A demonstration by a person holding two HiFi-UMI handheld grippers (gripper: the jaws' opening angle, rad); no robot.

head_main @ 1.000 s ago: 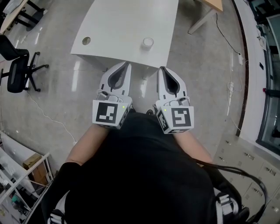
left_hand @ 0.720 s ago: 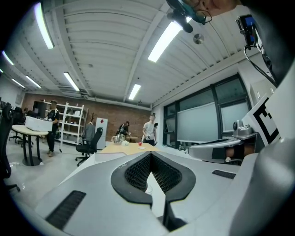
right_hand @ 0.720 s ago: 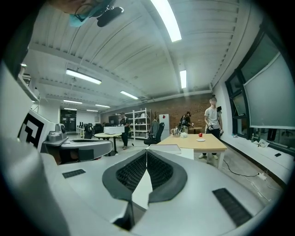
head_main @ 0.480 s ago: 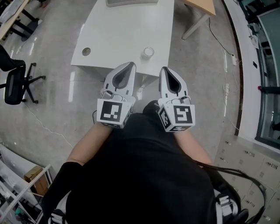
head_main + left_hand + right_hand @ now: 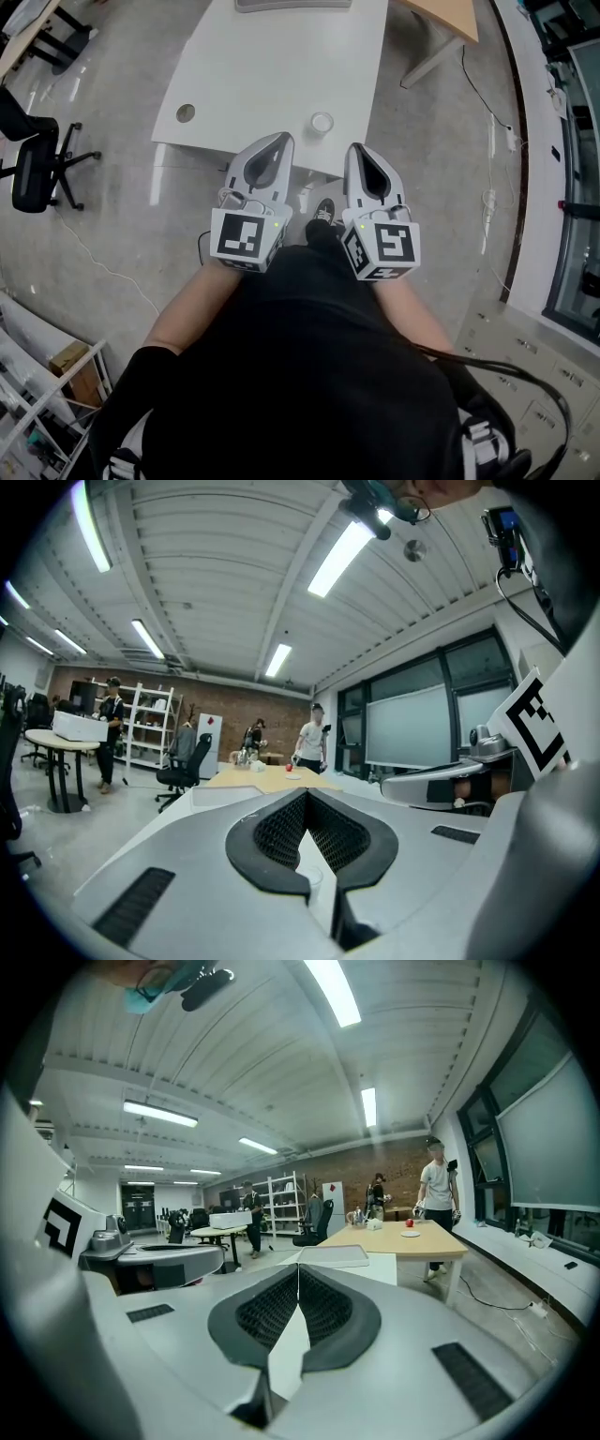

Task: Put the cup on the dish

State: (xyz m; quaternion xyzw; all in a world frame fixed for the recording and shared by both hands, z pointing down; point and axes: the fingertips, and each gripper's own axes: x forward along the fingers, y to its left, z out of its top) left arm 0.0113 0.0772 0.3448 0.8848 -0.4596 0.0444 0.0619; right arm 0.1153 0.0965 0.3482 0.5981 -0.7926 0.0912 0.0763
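Holding both tools level and side by side before a black-clad torso, the person faces a white tabletop [image 5: 272,66] at 12 o'clock. The left gripper [image 5: 279,141] has its jaws together at the tips, with nothing clamped; its own view shows the left gripper [image 5: 306,795] the same way, dark ribbed pads meeting in a point. The right gripper [image 5: 361,150] is likewise closed and empty, the tips meeting in the right gripper view [image 5: 298,1267]. The cup [image 5: 322,122], clear and upright, stands on the tabletop near its front edge, at about 1 o'clock from the left tips and 11 o'clock from the right ones, apart from both. It also shows through the gap beneath the left pads [image 5: 308,878]. A small round thing [image 5: 186,112] sits near the tabletop's front left corner, at 10 o'clock from the left gripper, well apart from the cup; whether it is the dish cannot be told. An office chair [image 5: 37,169] stands on the floor at 9 o'clock.
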